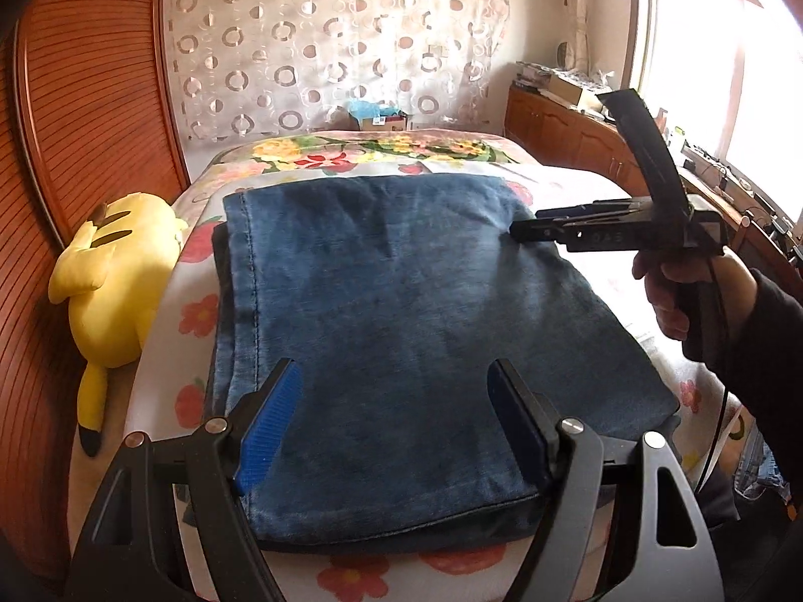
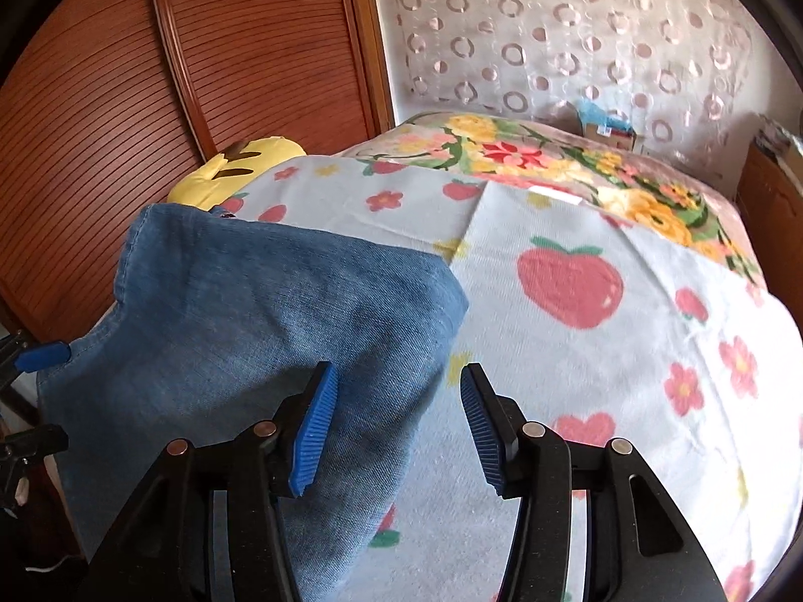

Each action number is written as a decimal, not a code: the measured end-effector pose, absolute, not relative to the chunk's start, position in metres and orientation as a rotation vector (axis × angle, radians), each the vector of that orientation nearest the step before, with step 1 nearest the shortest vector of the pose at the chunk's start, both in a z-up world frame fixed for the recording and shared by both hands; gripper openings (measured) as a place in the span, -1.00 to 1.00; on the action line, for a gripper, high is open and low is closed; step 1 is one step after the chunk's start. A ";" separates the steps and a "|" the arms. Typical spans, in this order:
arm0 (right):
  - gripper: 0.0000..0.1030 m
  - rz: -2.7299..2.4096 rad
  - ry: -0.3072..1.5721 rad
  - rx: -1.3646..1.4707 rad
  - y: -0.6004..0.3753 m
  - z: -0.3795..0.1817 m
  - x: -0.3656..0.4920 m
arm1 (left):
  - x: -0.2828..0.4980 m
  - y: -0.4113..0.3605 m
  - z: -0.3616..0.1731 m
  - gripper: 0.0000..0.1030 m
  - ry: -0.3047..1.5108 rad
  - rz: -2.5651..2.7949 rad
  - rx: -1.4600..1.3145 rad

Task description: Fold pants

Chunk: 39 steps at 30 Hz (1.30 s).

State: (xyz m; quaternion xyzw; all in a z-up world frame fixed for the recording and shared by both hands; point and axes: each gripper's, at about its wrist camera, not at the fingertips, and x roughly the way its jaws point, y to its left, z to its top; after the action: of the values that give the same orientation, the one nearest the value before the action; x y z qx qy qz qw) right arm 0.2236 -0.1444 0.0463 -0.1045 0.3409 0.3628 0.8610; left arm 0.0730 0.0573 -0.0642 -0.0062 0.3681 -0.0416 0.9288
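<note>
Leftmost, a yellow plush toy with brown stripes (image 1: 118, 276) lies along the edge of the bed with the flower-and-strawberry printed sheet (image 2: 627, 351). Beside it the folded blue denim pants (image 1: 401, 331) rest flat on that sheet. Left tongs (image 1: 394, 431) stand apart above the near hem, gripping nothing. Right tongs (image 2: 396, 431) are apart too, straddling the pants' far right corner.

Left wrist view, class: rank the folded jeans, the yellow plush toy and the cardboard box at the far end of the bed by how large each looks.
1. Folded jeans, filling most of the middle.
2. Yellow plush toy, clearly smaller.
3. Cardboard box, tiny, though it sits farthest from the camera, so its true size is unsure.
</note>
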 end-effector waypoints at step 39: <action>-0.87 0.901 0.642 -0.219 -0.117 0.086 0.199 | 0.078 0.064 -0.054 0.50 0.720 -0.063 -0.022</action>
State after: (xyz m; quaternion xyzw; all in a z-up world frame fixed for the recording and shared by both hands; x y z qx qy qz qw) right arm 0.1992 -0.1166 0.0856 -0.1039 0.3041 0.4269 0.8453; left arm 0.0776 0.0641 -0.0539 -0.0106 0.3523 -0.0307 0.9353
